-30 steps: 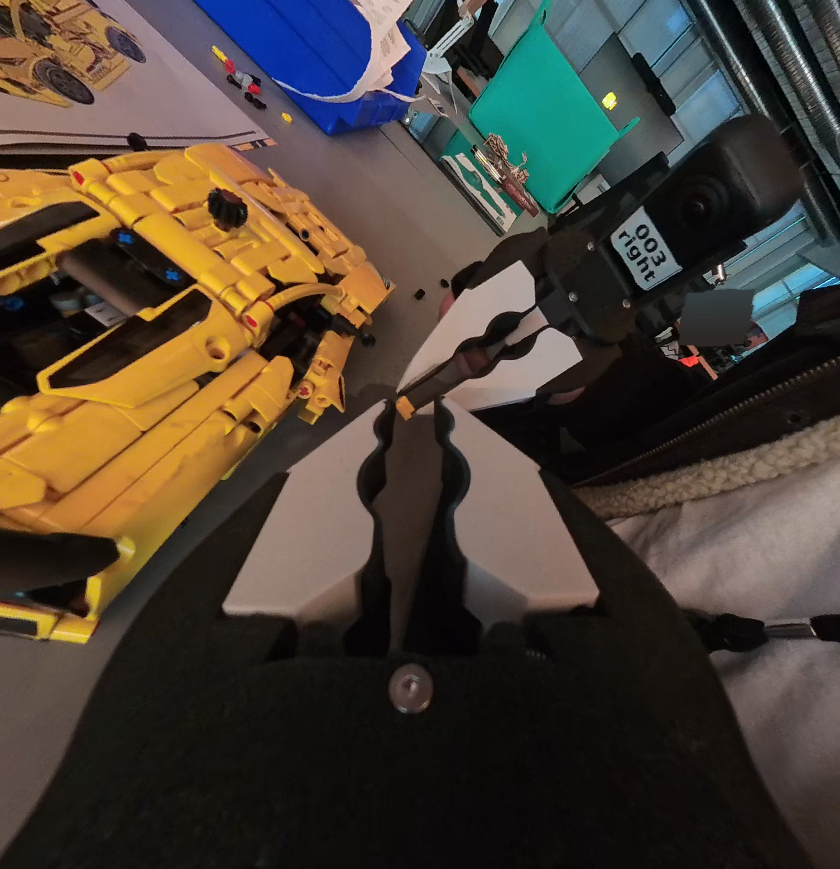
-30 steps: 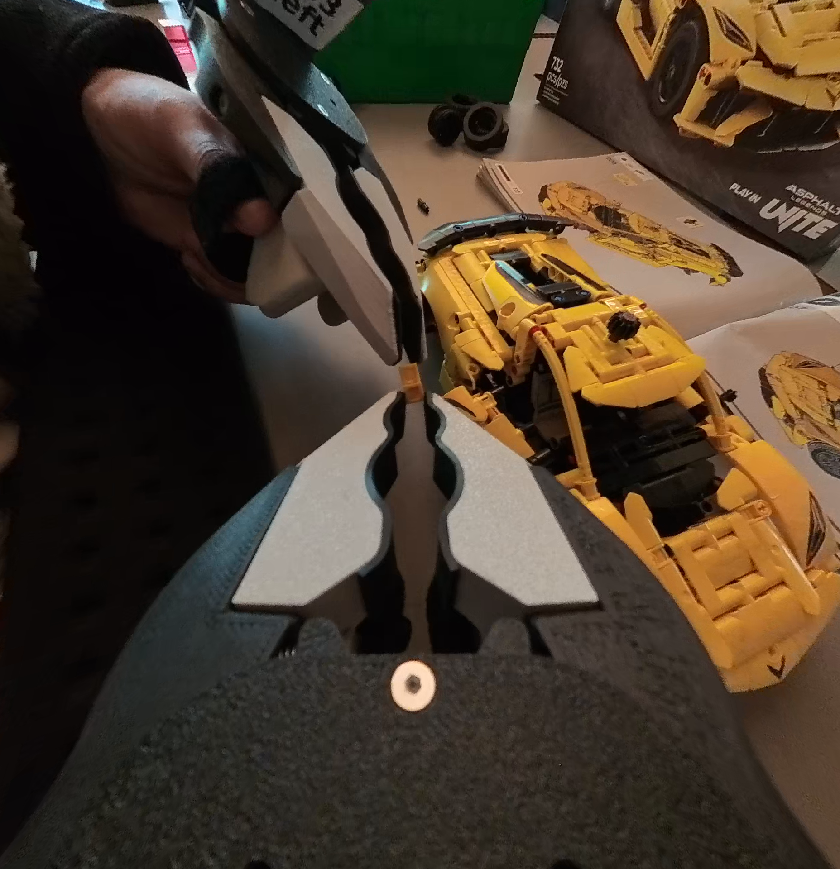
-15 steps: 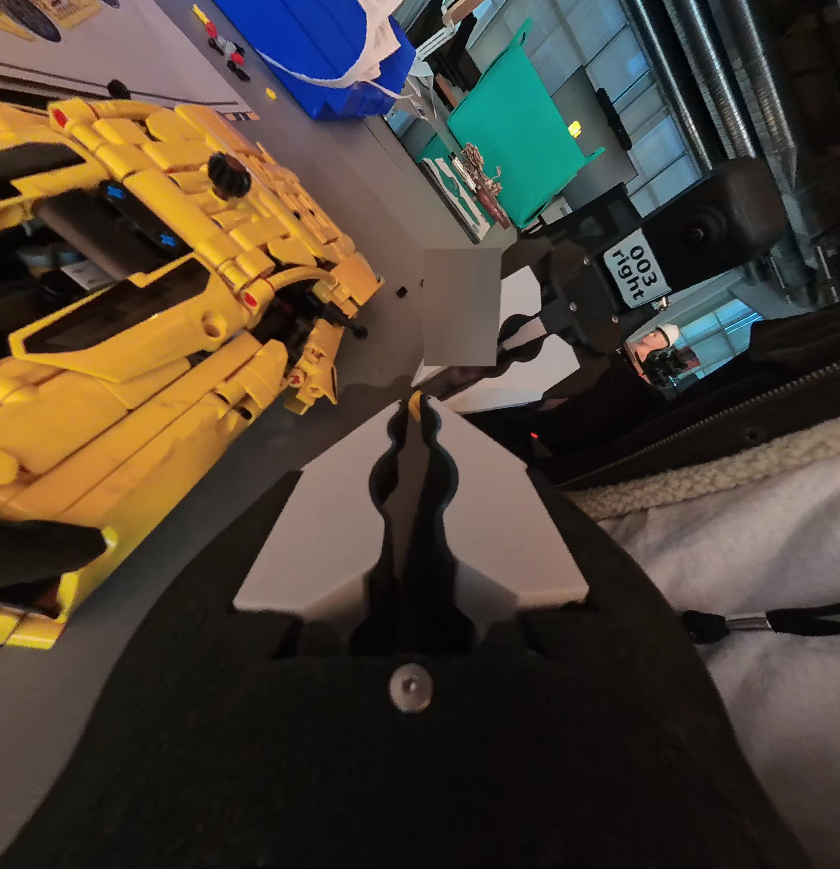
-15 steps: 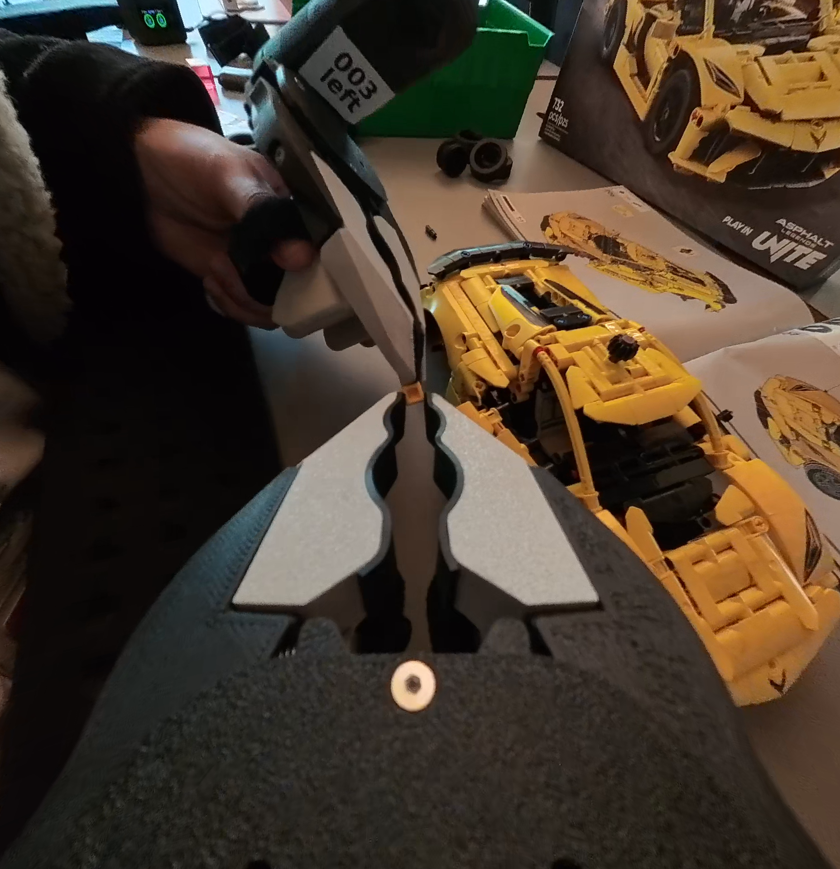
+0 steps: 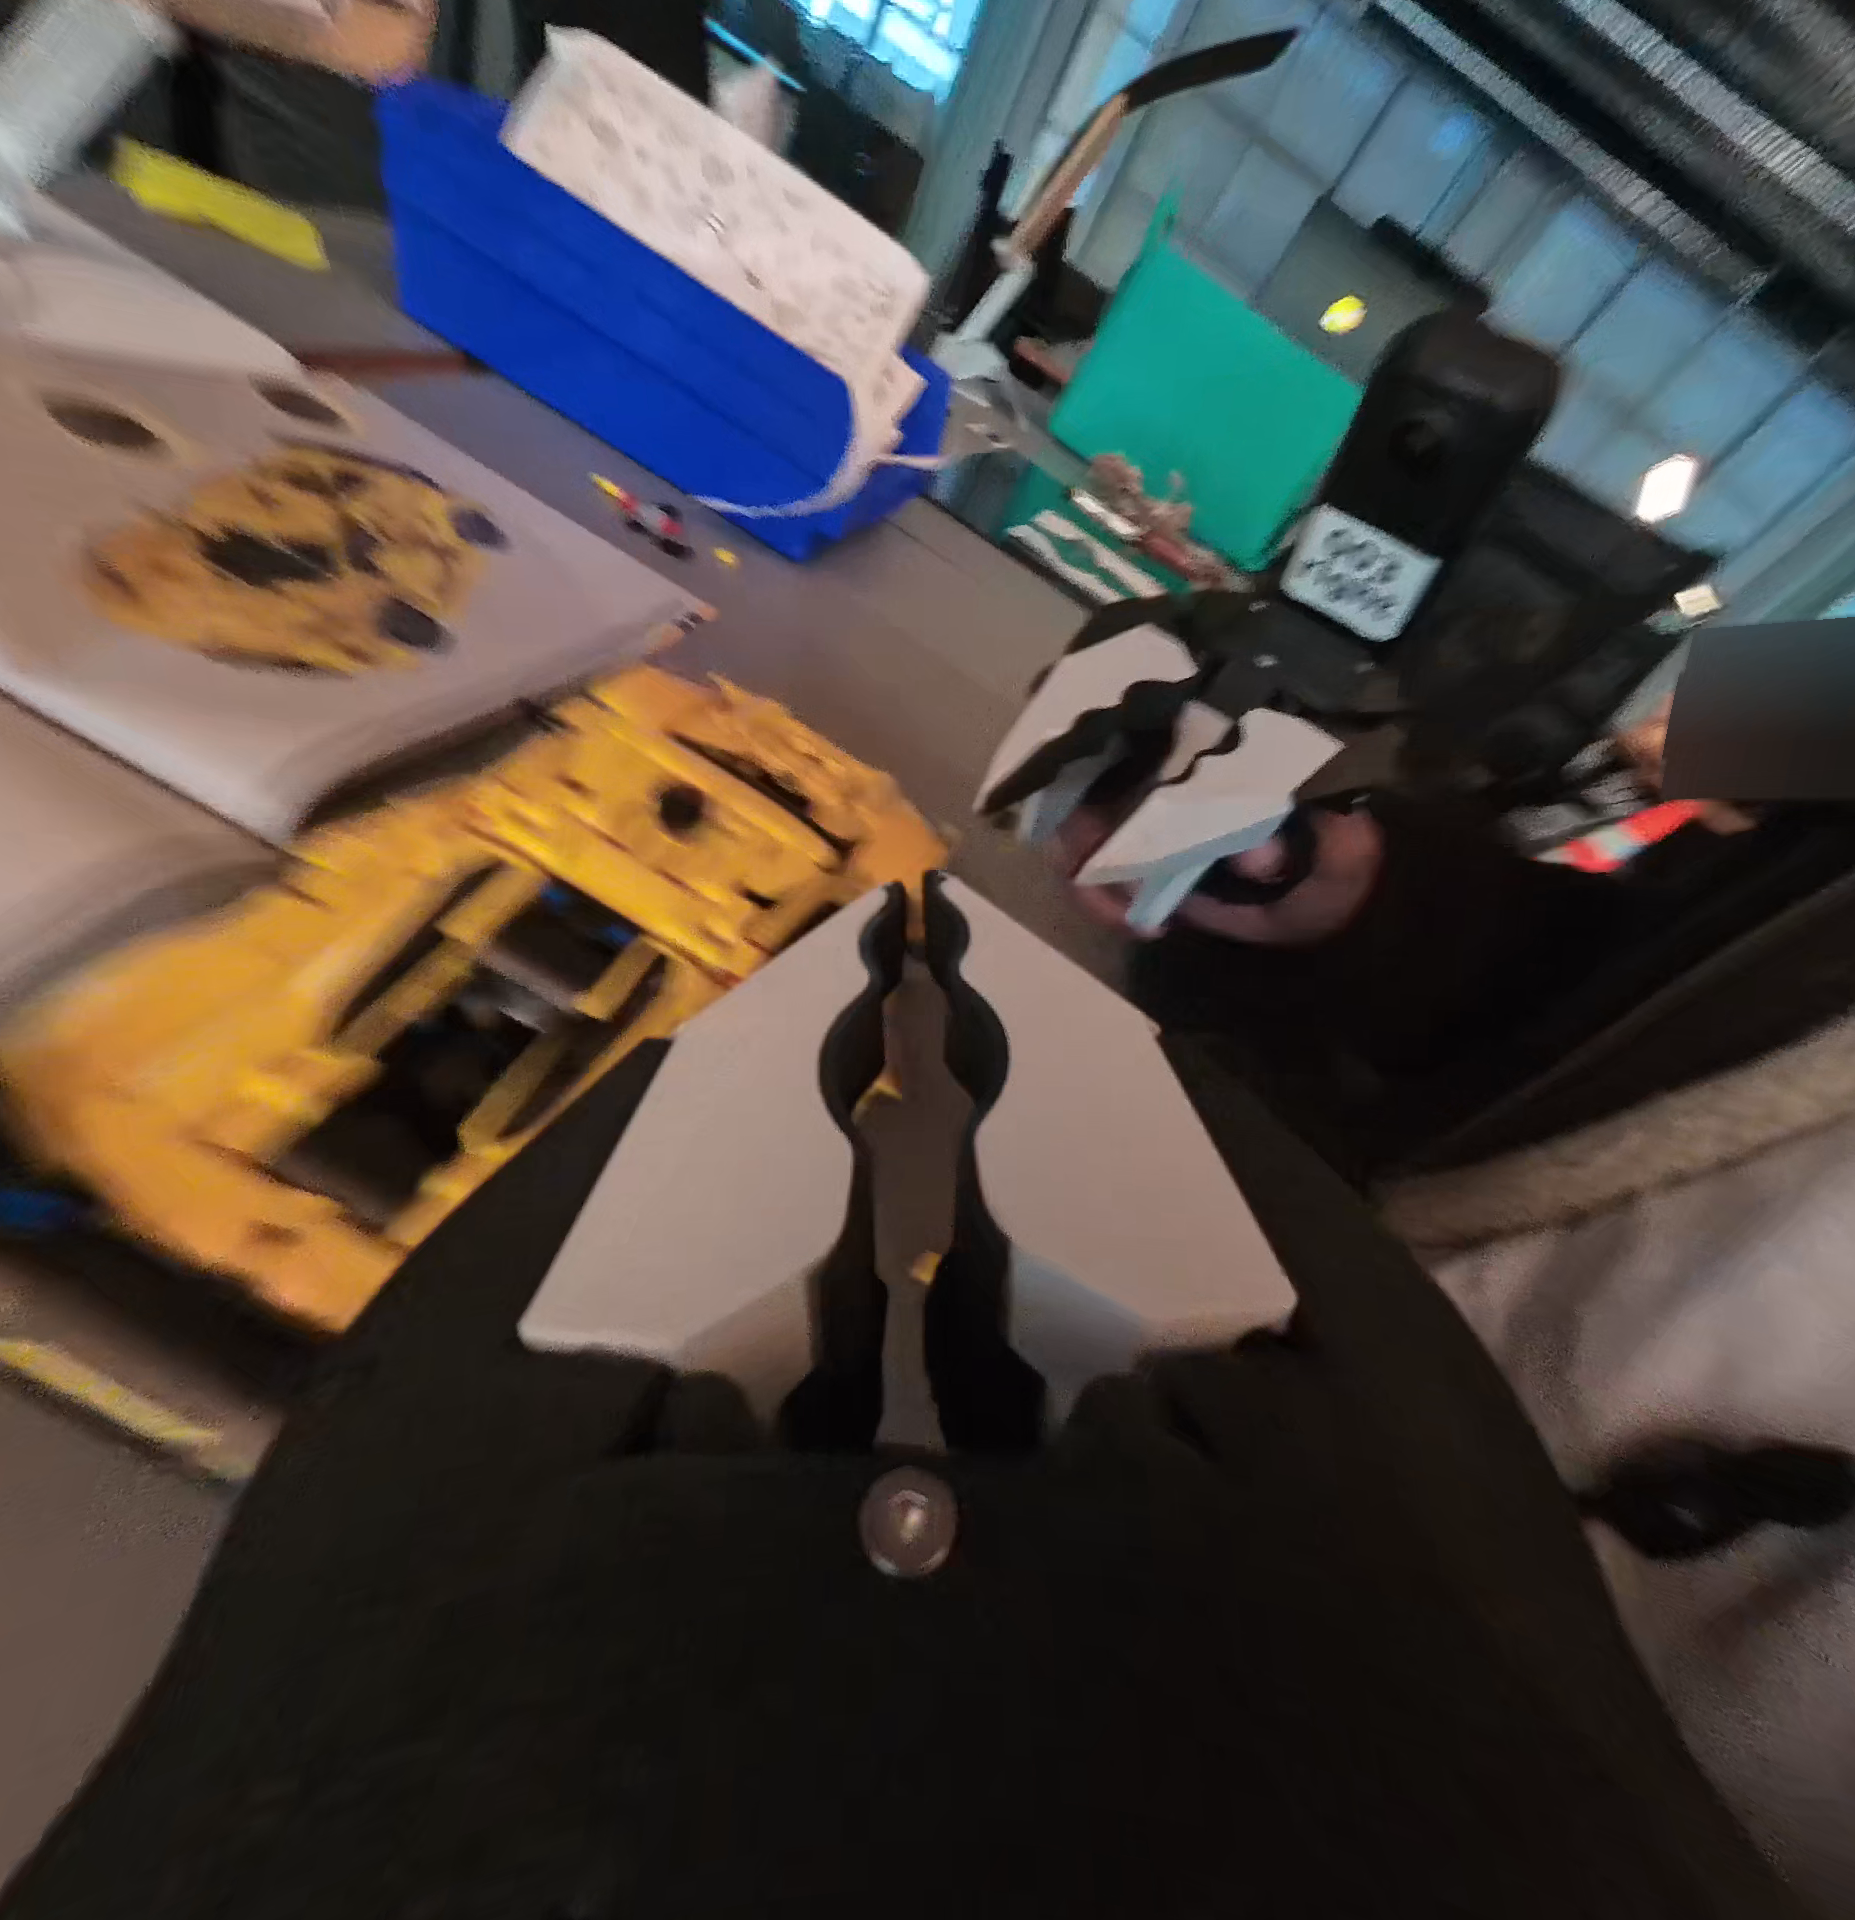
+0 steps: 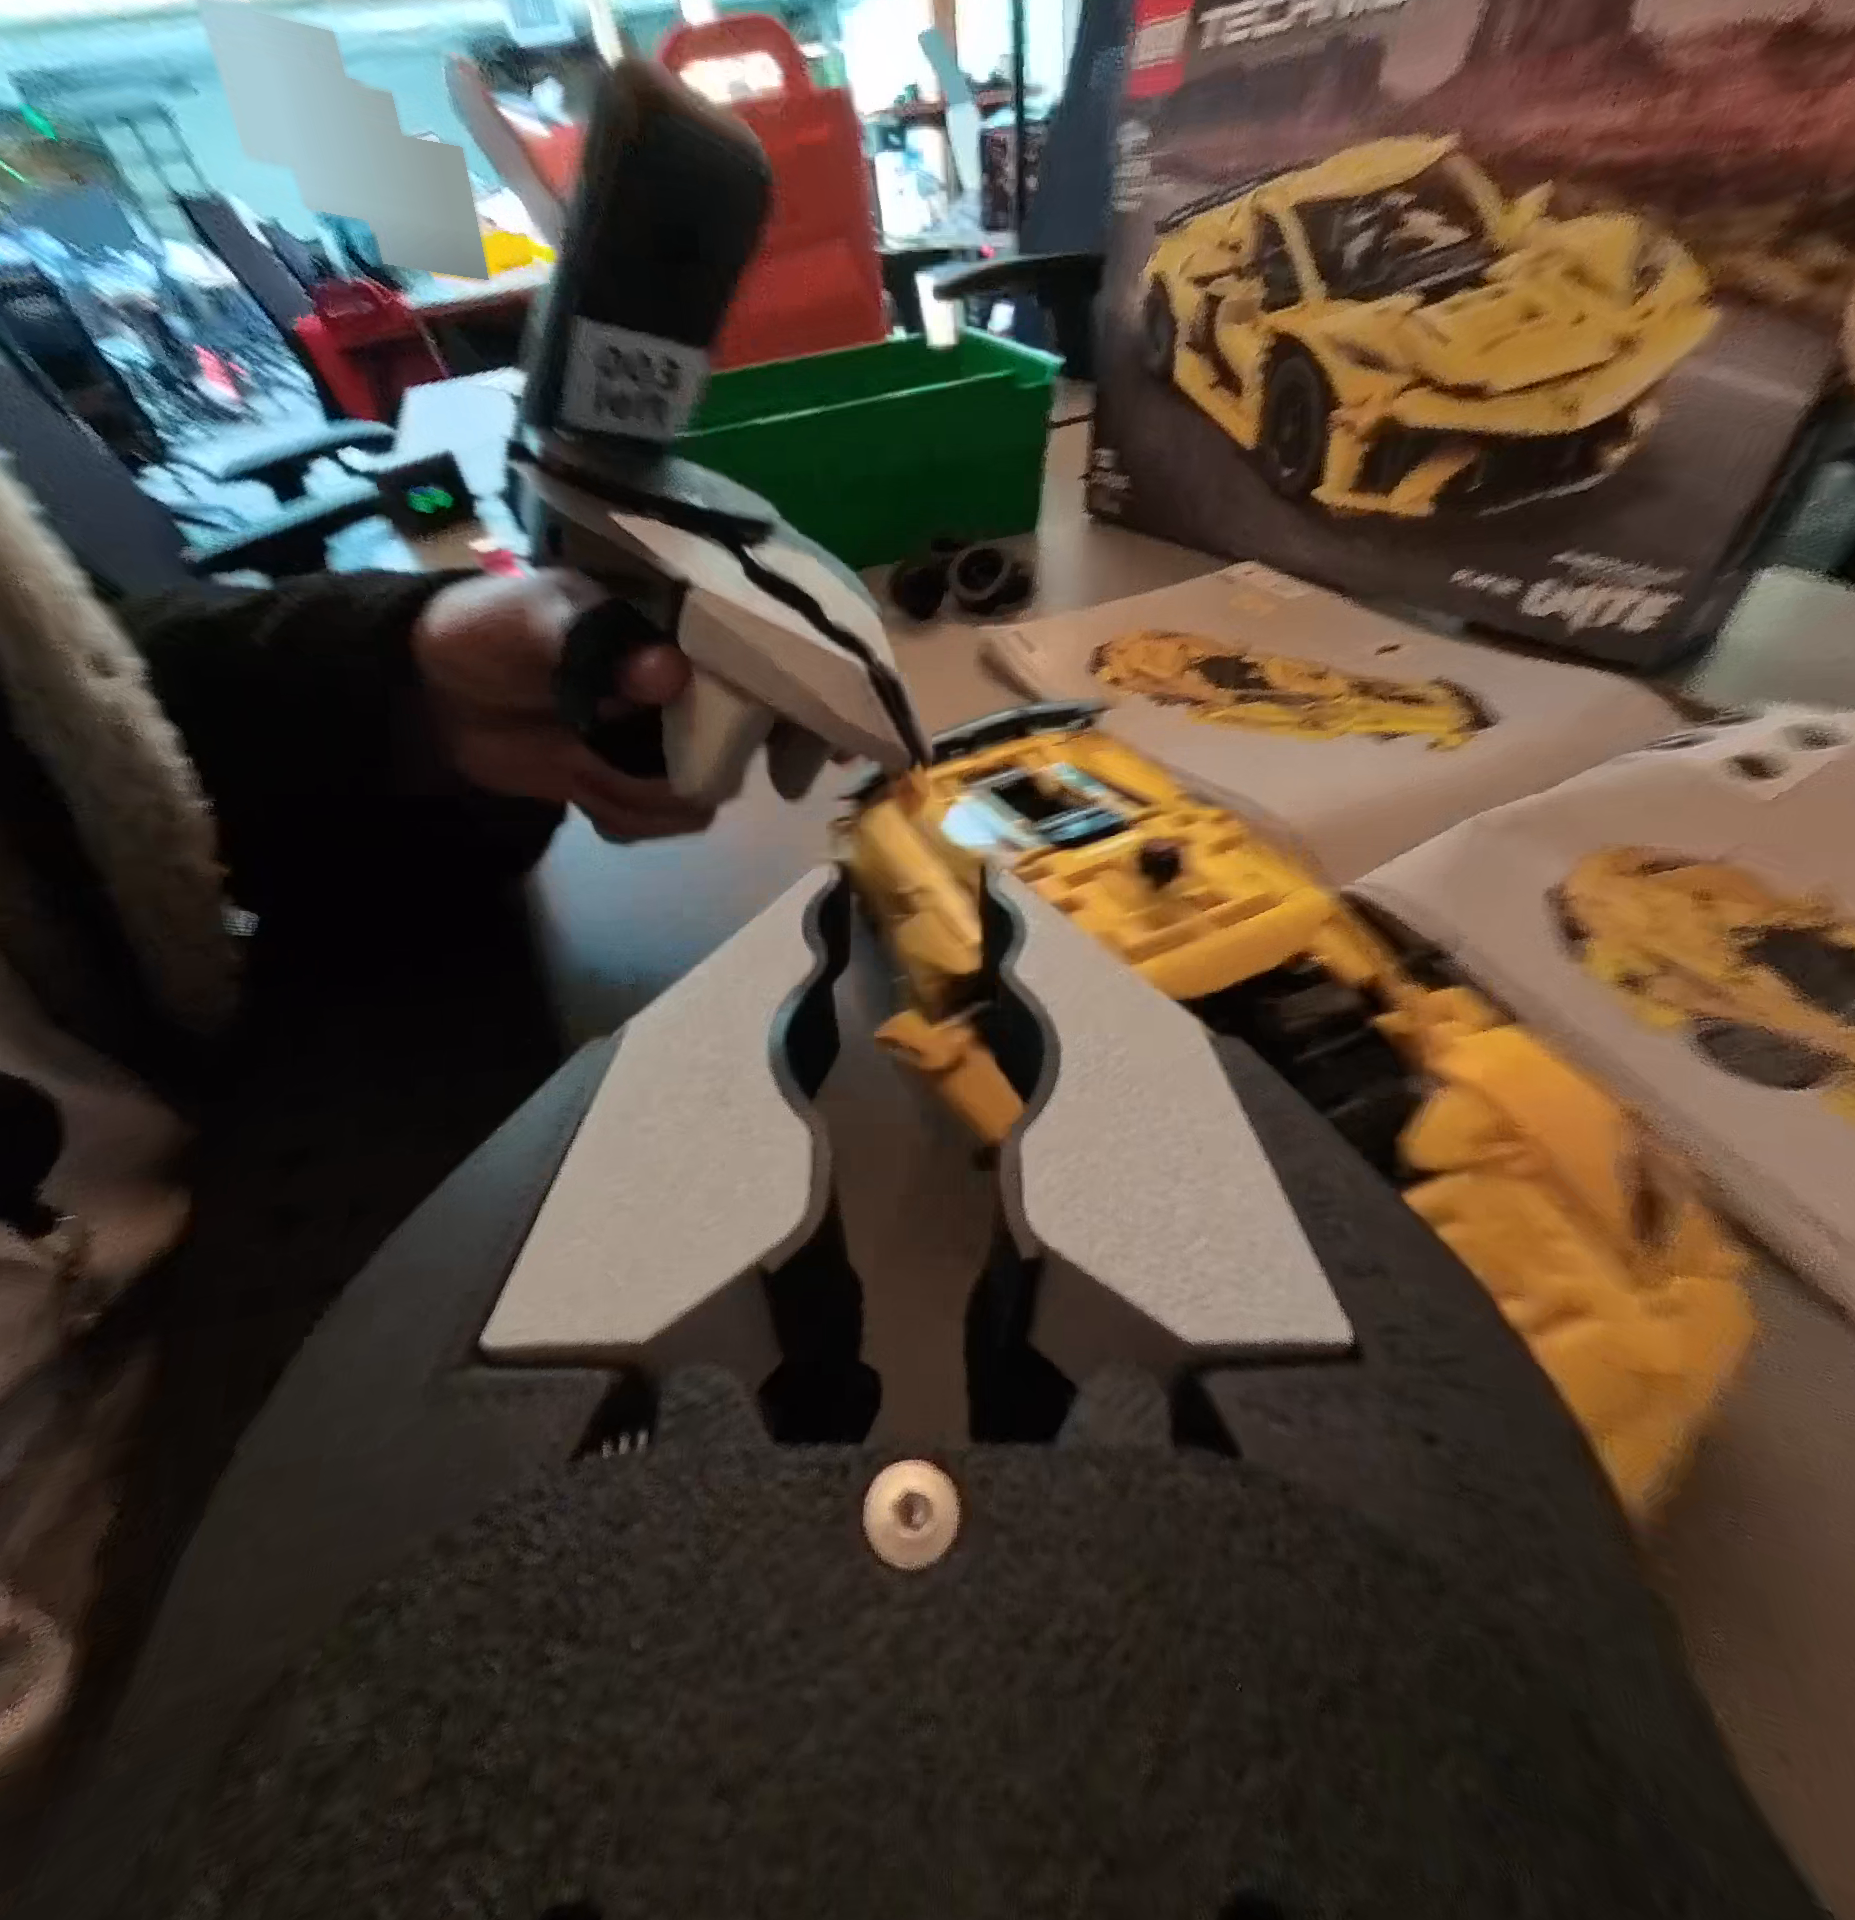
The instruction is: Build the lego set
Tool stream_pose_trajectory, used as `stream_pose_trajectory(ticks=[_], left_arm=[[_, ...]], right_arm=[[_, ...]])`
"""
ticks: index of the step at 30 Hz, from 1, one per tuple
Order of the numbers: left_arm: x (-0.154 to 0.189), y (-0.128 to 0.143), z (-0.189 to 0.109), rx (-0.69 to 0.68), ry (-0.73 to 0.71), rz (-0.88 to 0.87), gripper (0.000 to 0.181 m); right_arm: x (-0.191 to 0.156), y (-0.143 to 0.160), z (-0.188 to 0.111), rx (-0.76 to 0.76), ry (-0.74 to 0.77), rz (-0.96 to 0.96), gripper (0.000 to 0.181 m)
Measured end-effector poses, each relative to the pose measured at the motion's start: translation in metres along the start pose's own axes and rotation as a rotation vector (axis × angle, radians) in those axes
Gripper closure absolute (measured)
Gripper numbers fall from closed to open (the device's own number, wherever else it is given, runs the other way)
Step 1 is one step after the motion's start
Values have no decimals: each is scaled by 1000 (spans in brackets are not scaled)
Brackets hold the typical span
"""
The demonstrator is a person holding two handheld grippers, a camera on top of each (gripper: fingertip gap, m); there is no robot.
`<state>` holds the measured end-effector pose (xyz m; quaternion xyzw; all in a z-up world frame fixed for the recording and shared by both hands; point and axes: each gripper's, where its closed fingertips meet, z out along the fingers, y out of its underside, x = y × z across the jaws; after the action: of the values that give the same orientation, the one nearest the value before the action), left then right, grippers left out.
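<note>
The yellow lego car (image 5: pixel 435 987) sits on the grey table; it also shows in the right wrist view (image 6: pixel 1162 894). My left gripper (image 5: pixel 910 896) is shut on a small orange piece (image 5: pixel 912 923) pinched at its very tips. In the right wrist view the left gripper (image 6: pixel 907 750) hangs over the car's near corner with the piece (image 6: pixel 909 784) under its tips. My right gripper (image 6: pixel 912 883) is open and holds nothing; the car's side shows through its gap. It shows open in the left wrist view (image 5: pixel 1110 769) too. Both views are motion-blurred.
A blue bin (image 5: pixel 611 312) and an open manual (image 5: pixel 227 520) lie beyond the car. A green bin (image 6: pixel 881 447), black tyres (image 6: pixel 959 582), the set's box (image 6: pixel 1422 312) and manual pages (image 6: pixel 1266 675) stand behind it. A person's hand (image 6: pixel 507 686) holds the left gripper. The left gripper's tips are roughly 4 cm from the right gripper's.
The small orange piece passed from the right gripper to the left: the left closed on it, then the right opened. Both grippers drew apart and the left swung toward the car.
</note>
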<state>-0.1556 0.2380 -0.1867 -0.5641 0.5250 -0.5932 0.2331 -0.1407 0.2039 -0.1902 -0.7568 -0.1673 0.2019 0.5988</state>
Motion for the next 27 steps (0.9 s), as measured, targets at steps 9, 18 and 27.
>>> stream_pose_trajectory(ticks=[9,18,27], left_arm=[[-75,-62,-19,183,-271,124,179],[-68,-45,-6,162,-242,179,178],[-78,-40,-13,157,-284,208,178]], right_arm=[[121,-32,11,-35,106,119,156],[127,-23,4,19,158,79,169],[113,-24,11,36,98,80,174]])
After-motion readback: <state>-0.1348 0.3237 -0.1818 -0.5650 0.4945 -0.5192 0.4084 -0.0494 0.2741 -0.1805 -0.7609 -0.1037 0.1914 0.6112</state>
